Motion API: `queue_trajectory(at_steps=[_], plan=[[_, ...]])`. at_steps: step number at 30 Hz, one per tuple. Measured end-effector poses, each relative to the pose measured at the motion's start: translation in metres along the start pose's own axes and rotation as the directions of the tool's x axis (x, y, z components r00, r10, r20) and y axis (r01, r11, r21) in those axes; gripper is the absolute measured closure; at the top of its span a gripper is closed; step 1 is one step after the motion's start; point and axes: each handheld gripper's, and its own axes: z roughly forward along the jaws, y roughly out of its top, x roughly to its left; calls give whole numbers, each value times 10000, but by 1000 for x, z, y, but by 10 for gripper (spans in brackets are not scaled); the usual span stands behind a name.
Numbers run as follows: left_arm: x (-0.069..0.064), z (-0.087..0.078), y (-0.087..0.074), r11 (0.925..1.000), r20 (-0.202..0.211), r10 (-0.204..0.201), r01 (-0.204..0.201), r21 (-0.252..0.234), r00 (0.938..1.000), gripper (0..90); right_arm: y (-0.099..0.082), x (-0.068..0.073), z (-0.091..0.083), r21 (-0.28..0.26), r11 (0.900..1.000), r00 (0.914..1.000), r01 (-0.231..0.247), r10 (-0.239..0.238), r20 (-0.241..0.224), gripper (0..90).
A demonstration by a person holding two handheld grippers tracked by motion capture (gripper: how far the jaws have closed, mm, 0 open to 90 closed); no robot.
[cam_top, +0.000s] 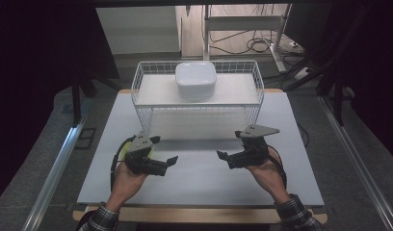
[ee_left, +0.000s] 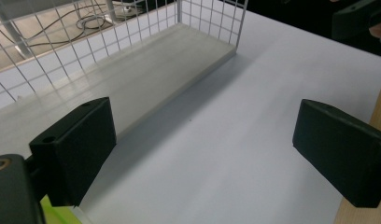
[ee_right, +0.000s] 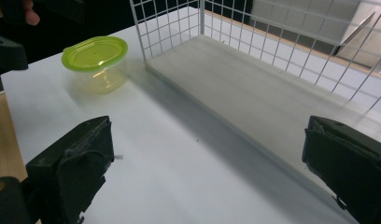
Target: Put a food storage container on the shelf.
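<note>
A white wire shelf (cam_top: 151, 91) stands at the back of the white tabletop (cam_top: 199, 178), and a white square lidded box (cam_top: 195, 79) rests on its upper board. Beside the shelf's left corner sits a clear tub with a lime-green lid (ee_right: 95, 63), mostly hidden behind my left gripper in the high view. In front of the shelf, my left gripper (cam_top: 163, 150) (ee_left: 202, 121) is open, with bare table between its jaws. My right gripper (cam_top: 230, 144) (ee_right: 207, 135) is open too, and nothing lies between its pads. The two grippers point inward toward each other.
The shelf's lower board (ee_left: 146, 70) lies level with the table under the wire frame. A wooden desk edge (cam_top: 199, 214) runs below the white top. Cables (cam_top: 259, 45) and metal stand legs sit on the floor behind.
</note>
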Motion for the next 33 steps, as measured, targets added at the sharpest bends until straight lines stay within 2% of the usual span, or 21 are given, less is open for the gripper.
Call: queue_trajectory(at_steps=[3, 8, 11, 22, 26, 33], plan=[[-4, 3, -10, 10000, 0, -10, 10, 82, 10000, 59, -8, -1, 1, 33, 9998, 9997, -204, 204, -111, 24], [-9, 5, -23, 9997, -267, 56, -50, 237, 9996, 65, -20, 0, 1, 45, 9992, 9992, -393, 394, -99, 24], [-12, 5, -31, 9992, -366, 123, -110, 371, 9993, 65, -26, 3, 1, 123, 9996, 9996, -270, 271, -112, 22], [-22, 8, -56, 9972, -250, 242, -223, 719, 9994, 53, -51, 13, 1, 498, 9987, 9998, -146, 152, -110, 22], [-25, 12, -62, 9961, -122, 263, -252, 848, 9996, 43, -59, 12, 0, 590, 9982, 9999, 49, -55, 102, 23], [-26, 16, -68, 9940, -37, 292, -287, 1051, 9996, 34, -75, 9, 0, 1052, 9944, 9998, -140, 122, 174, 23]])
